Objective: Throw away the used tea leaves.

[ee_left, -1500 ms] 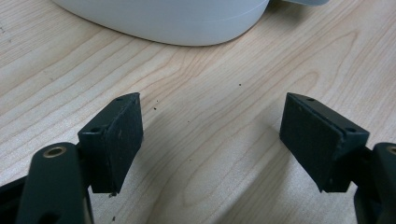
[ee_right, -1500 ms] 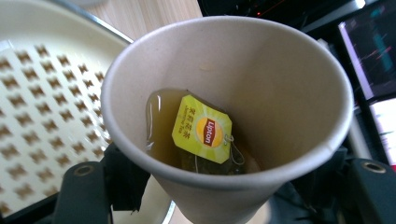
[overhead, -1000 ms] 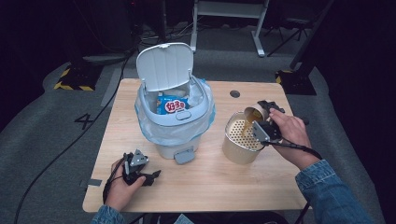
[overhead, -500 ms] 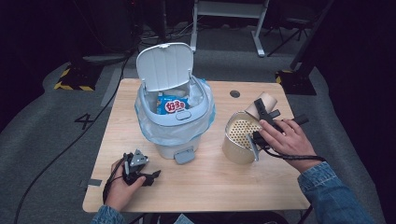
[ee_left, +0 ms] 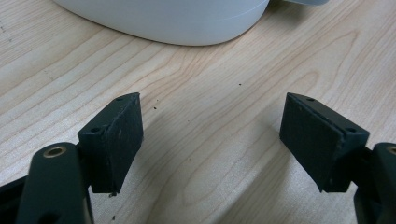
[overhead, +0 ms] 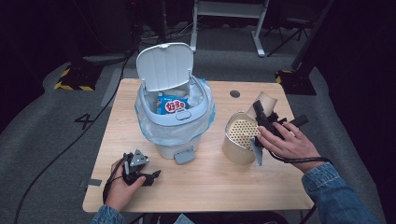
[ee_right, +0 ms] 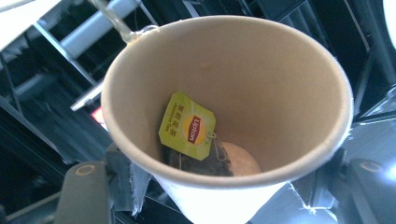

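A pale wooden table (overhead: 210, 186) carries a white pedal bin (overhead: 175, 116) with its lid up, a blue snack packet (overhead: 170, 105) already inside. Right of the bin stands a tan perforated metal strainer pot (overhead: 239, 137), over which the right gripper (overhead: 262, 116) tips a brown paper cup (ee_right: 224, 116), clamped between its jaws; the used teabag with yellow tag (ee_right: 189, 128) sits at the cup's bottom, apparently not yet emptied. In front of the bin, the left gripper (ee_left: 210, 140) rests with jaws wide, holding nothing.

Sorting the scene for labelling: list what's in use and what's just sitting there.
In use:
- paper cup with Lipton tea bag, held in right tongs
- perforated metal strainer can

Idle:
- pedal bin, lid up
- snack packet
- left tongs, open
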`<state>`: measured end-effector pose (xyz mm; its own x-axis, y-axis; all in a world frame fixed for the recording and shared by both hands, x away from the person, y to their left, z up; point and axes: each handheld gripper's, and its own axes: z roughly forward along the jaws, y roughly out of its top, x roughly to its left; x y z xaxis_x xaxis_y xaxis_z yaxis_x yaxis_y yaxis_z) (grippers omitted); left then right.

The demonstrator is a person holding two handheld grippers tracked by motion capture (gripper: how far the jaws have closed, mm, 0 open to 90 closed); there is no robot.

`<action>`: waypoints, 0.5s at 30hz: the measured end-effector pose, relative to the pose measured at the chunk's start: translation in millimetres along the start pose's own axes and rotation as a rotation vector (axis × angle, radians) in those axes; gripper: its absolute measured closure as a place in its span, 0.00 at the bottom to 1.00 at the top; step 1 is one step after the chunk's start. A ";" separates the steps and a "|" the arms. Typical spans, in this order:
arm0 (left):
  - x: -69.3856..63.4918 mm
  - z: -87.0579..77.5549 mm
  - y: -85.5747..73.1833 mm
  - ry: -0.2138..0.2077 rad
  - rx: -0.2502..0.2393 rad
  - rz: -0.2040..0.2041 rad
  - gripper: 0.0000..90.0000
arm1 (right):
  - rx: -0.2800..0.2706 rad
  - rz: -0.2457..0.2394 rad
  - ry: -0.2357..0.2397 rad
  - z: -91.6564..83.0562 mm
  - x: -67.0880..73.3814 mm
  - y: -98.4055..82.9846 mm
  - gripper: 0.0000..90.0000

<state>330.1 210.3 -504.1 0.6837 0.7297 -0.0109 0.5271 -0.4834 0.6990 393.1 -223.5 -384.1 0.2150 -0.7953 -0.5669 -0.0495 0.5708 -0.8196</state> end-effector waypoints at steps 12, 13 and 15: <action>0.0 0.0 0.0 0.000 0.000 0.000 0.24 | 0.018 -0.114 -0.026 -5.4 -0.7 3.6 0.36; -0.2 0.1 -0.1 0.000 -0.001 -0.002 0.24 | 0.025 -0.121 -0.031 -5.4 -0.6 3.4 0.36; -0.3 0.1 -0.2 0.000 -0.002 -0.006 0.24 | 0.029 -0.139 -0.033 -5.8 -1.1 2.9 0.36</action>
<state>329.8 210.1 -504.4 0.6809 0.7322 -0.0150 0.5298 -0.4783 0.7004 387.1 -222.0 -386.4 0.2495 -0.8604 -0.4444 0.0116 0.4615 -0.8871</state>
